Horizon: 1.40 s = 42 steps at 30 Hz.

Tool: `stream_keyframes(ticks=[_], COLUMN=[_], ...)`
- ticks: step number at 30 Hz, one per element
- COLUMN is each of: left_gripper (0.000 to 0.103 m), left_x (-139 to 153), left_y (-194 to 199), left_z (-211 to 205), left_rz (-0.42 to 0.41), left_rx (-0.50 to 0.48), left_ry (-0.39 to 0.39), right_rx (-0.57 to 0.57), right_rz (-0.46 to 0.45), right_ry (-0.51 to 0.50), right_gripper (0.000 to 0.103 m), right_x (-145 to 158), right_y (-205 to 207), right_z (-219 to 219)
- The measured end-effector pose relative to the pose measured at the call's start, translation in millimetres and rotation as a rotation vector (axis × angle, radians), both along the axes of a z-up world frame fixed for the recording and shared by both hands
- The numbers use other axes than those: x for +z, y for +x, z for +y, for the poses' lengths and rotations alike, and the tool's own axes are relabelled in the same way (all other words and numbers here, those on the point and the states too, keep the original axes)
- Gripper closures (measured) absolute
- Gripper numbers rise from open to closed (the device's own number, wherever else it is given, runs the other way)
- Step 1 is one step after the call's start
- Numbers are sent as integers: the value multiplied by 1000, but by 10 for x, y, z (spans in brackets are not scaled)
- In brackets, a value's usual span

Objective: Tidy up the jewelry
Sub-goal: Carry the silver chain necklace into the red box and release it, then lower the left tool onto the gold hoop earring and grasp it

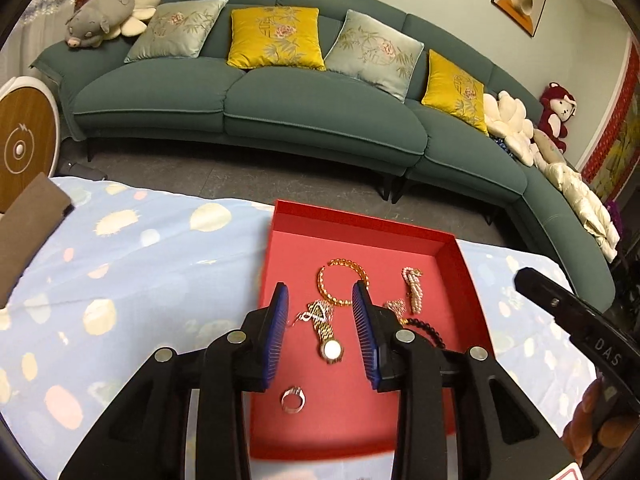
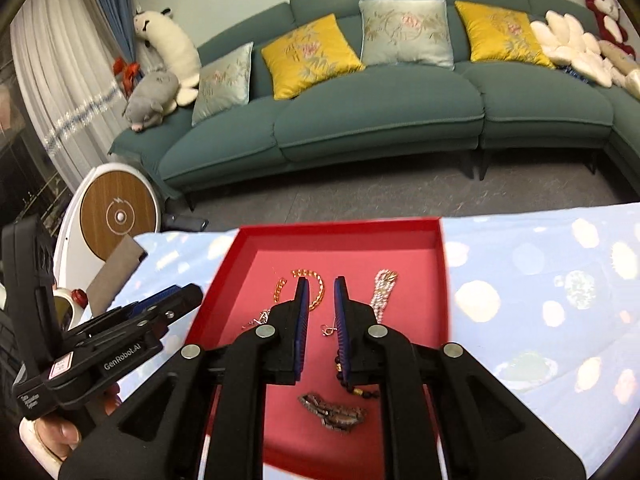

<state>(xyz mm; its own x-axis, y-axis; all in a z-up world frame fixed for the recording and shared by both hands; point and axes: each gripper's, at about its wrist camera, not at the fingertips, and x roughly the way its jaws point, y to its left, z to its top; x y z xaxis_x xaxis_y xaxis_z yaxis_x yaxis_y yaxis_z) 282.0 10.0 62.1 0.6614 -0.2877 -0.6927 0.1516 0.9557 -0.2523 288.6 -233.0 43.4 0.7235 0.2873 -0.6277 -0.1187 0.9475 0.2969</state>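
A red tray [image 1: 468, 280] [image 2: 440, 264] lies on the blue patterned cloth and holds jewelry. In the left wrist view I see an amber bead bracelet [image 1: 326, 284], a gold watch [image 1: 332, 350], a pearl strand [image 1: 412, 288], dark beads [image 1: 430, 332] and a silver ring [image 1: 293, 399]. My left gripper [image 1: 320, 300] is open above the watch, holding nothing. In the right wrist view my right gripper [image 2: 322, 294] is open above the tray, empty. Below it lie a dark metal bracelet [image 2: 332, 412], dark beads [image 2: 360, 392], a gold chain [image 2: 316, 280] and the pearl strand [image 2: 382, 288].
The cloth-covered table [image 1: 120, 280] ends before a grey floor and a teal sofa [image 1: 280, 100] with cushions. A brown folded item [image 1: 28, 220] lies at the table's left edge. A round wooden device [image 2: 120, 216] stands left. The left gripper's body [image 2: 120, 340] shows beside the tray.
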Motion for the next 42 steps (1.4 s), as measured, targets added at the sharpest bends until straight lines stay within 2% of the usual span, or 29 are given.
stream_keyframes(ticks=[5,9,14,17,21,25,27,29,31,42], left_gripper=[72,72,72,72,67,65,65,58,55,55], left_x=[93,34,-89,-191,-358,-573,-658,-728,-798,-1074], left_y=[-487,-779,-1099,-1191,-1283,-1299,-1318,-1347,-1371,-1320], left_z=[103,115,163,177,190,257,284,288,292,245], left_rz=[-25,-25,-28,0,4,73,95,98,103,146], left_rx=[5,10,7,-22,-40,-55,-62,-66,-65,-84], left_ry=[21,42,60,57,117,122,124,145,160,203], right_rx=[-29,-20,43,107,147,173,188,197,216,244], right_rz=[-53,-28,22,49,83,126,136,139,143,170], right_ry=[-56,-55,-52,-110,-151,-160,-172,-175,-185,-205], right_gripper=[89,88,88,88,88,88,85,75,75,75], right_x=[246,155,-72,-229,-442,-639,-700,-751,-795,-961], right_y=[-554,-936,-1197,-1271,-1354,-1408,-1396,-1397,-1392,-1249], right_z=[-35,4,199,367,482,556,624,673,751,972])
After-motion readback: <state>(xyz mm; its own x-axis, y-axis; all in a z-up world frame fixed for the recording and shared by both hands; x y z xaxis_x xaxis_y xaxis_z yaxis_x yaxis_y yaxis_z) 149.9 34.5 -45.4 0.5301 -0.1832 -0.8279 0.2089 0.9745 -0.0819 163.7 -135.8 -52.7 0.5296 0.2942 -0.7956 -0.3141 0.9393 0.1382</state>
